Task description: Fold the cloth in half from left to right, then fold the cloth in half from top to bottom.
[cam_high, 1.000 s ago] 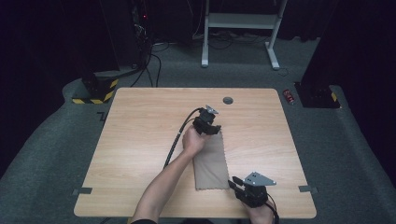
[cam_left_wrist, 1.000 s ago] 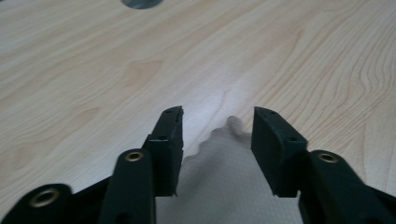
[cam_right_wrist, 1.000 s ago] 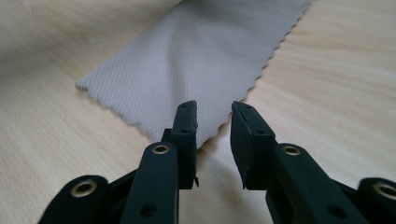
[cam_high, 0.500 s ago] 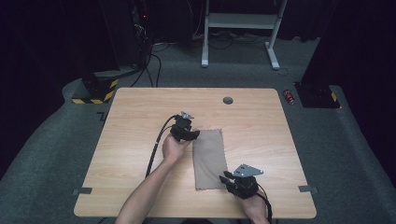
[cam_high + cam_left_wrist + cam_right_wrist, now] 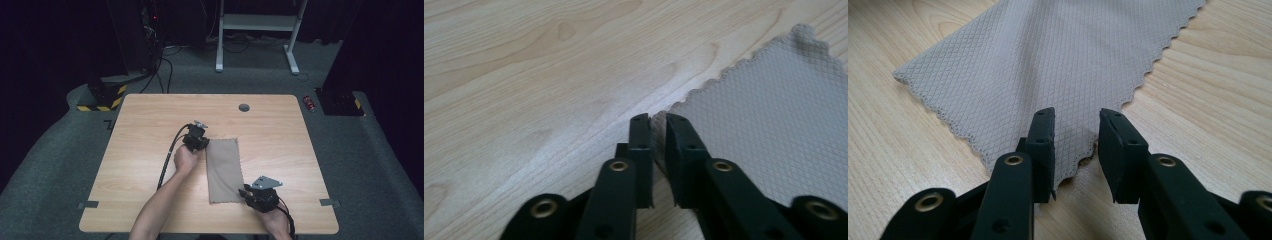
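Two hand-held grippers meet my grey cloth point(image 5: 224, 170), flat on the wooden surface point(image 5: 145, 135). Left hand-held gripper point(image 5: 658, 120) nearly together at its far-left corner; right hand-held gripper point(image 5: 1075, 122) apart over the near-right corner. I'd pinch both corners fully before lifting. Dark room, carpet point(image 5: 370, 150).

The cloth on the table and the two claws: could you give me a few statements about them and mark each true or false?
1. The cloth lies flat on the wooden table. True.
2. The left claw is at a corner of the cloth. True.
3. The right claw is wide open over bare wood. False: its jaws stand a little apart over the cloth's corner.
4. The cloth is bright red. False: it is greyish brown.
5. The cloth's edge is zigzag cut. True.
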The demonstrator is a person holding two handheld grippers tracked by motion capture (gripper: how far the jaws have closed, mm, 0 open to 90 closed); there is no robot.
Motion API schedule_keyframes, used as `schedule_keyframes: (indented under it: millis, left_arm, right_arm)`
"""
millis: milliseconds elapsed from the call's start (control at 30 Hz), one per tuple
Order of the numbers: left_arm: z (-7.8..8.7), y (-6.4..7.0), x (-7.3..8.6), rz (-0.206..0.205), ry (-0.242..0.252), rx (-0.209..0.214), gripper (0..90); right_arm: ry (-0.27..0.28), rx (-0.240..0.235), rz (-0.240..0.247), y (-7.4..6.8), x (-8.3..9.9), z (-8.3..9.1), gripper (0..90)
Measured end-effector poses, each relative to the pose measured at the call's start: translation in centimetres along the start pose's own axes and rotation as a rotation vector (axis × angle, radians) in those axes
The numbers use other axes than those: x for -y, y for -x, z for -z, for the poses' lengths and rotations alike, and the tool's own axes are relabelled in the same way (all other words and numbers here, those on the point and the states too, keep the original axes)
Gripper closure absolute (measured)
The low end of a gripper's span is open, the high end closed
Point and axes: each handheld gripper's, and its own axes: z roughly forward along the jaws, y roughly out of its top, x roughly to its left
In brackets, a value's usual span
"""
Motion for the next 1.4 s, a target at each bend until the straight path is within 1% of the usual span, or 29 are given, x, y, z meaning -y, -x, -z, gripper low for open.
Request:
schedule_keyframes:
  millis: [33,100,200,300,400,433,533,567,733,900,967,1000,1033,1100,1133,1167,1200,1233,1300,1333,1367,1400]
  left_arm:
    - [0.0,0.1,-0.1,-0.009,-0.005,0.0,86.8]
    - [-0.1,0.1,-0.1,-0.003,-0.003,0.007,88.5]
    - [-0.1,-0.4,-0.1,0.035,0.003,0.035,89.3]
    - [-0.2,-0.6,-0.1,0.05,0.01,0.044,89.9]
    - [-0.3,-0.7,-0.2,0.027,0.005,0.046,90.0]
    - [-0.3,-0.7,-0.3,0.03,0.004,0.05,90.0]
    - [-0.5,-0.8,-0.6,0.022,-0.002,0.047,90.0]
    - [-0.6,-0.9,-0.7,0.008,-0.007,0.043,90.0]
    - [-0.9,-1.1,-1.0,0.011,0.005,0.039,90.0]
    - [-0.9,-1.3,-1.1,0.0,0.003,0.038,90.0]
    - [-0.9,-1.3,-1.0,0.001,0.009,0.04,89.9]
    - [-0.7,-1.3,-0.9,0.005,0.02,0.046,89.3]
    - [-0.5,-1.3,-0.8,0.013,0.029,0.052,87.8]
    - [0.2,-1.2,-0.6,0.032,0.045,0.076,78.9]
    - [0.5,-1.1,-0.5,0.027,0.052,0.078,73.8]
    - [1.2,-0.9,-0.3,0.03,0.068,0.087,71.3]
    - [1.7,-0.8,-0.1,0.032,0.074,0.093,66.7]
    - [2.2,-0.6,0.1,0.026,0.075,0.101,63.8]
    - [3.8,0.2,1.1,-0.006,0.089,0.106,60.8]
    - [4.5,0.6,1.7,-0.006,0.095,0.114,59.4]
    - [5.3,1.1,2.4,-0.001,0.097,0.131,58.3]
    - [6.0,1.5,3.2,-0.016,0.092,0.14,57.8]
  right_arm:
    - [0.0,0.0,0.001,0.0,0.0,0.0,67.9]
    - [-0.001,-0.001,0.005,0.0,0.0,0.0,67.9]
    - [-0.003,-0.002,0.006,0.1,-0.1,-0.1,67.2]
    - [-0.003,-0.001,-0.001,0.2,-0.2,-0.1,67.1]
    - [-0.003,-0.001,-0.005,0.2,-0.2,-0.2,67.1]
    - [-0.003,0.0,-0.005,0.2,-0.3,-0.2,67.1]
    - [-0.004,-0.001,-0.005,0.2,-0.3,-0.3,67.2]
    - [-0.005,-0.001,-0.004,0.2,-0.4,-0.3,67.1]
    - [-0.005,0.002,-0.011,0.1,-0.4,-0.4,66.9]
    - [-0.006,0.004,0.0,-0.1,-0.7,-0.7,66.4]
    - [-0.009,0.002,0.009,-0.1,-0.8,-0.8,65.9]
    - [-0.008,0.002,0.011,-0.1,-0.8,-0.8,65.8]
    - [-0.007,0.001,0.005,-0.1,-0.8,-0.9,65.7]
    - [-0.005,0.002,-0.001,0.1,-0.9,-0.9,65.6]
    - [-0.003,0.003,-0.004,0.1,-0.9,-0.9,65.5]
    - [-0.004,0.003,-0.007,0.2,-0.9,-0.9,65.4]
    - [-0.002,0.005,-0.005,0.2,-0.9,-0.9,65.4]
    - [-0.001,0.007,-0.005,0.3,-0.9,-0.9,65.3]
    - [-0.002,0.012,-0.008,0.4,-0.9,-0.9,65.1]
    - [0.0,0.014,-0.005,0.5,-0.9,-1.0,65.0]
    - [0.002,0.017,-0.003,0.6,-0.8,-1.0,64.9]
    - [0.003,0.018,-0.009,0.7,-0.8,-1.0,64.9]
